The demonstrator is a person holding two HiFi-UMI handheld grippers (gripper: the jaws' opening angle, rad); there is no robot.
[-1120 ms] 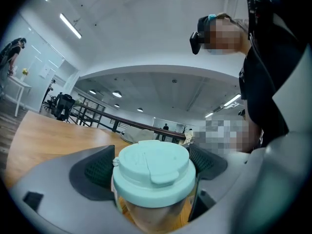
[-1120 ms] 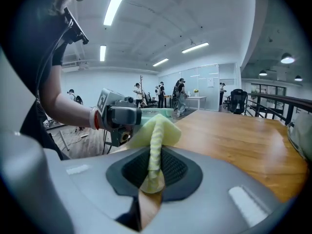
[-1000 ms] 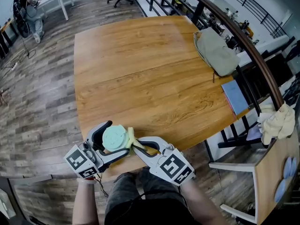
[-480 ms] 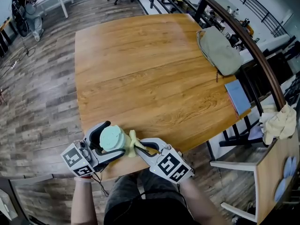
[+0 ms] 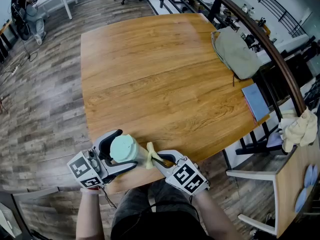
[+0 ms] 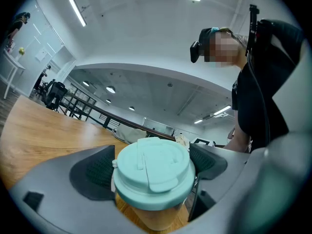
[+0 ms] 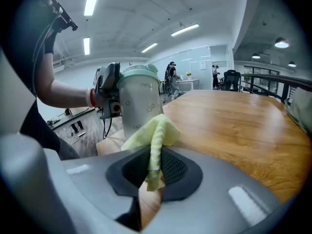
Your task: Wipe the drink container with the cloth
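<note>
A drink cup with a mint-green lid (image 5: 123,148) (image 6: 153,173) is held over the near edge of the wooden table (image 5: 160,79), tilted a little. My left gripper (image 5: 116,154) (image 6: 152,177) is shut on the cup, one jaw on each side below the lid. The cup's pale body (image 7: 139,106) shows in the right gripper view. A yellow cloth (image 5: 151,156) (image 7: 153,138) is pinched in my right gripper (image 5: 159,160) (image 7: 152,167), which is shut on it. The cloth's free end touches the cup's right side.
A grey-green bag (image 5: 235,54) lies at the table's far right corner. A blue book (image 5: 256,101) sits at the right edge. A railing (image 5: 260,39) runs behind the table; a chair (image 5: 250,149) stands to the right. Wood floor lies to the left.
The right gripper with the cloth has shifted slightly right and nearer along the cup's side. The cup has tilted a little and stays in the left gripper.
</note>
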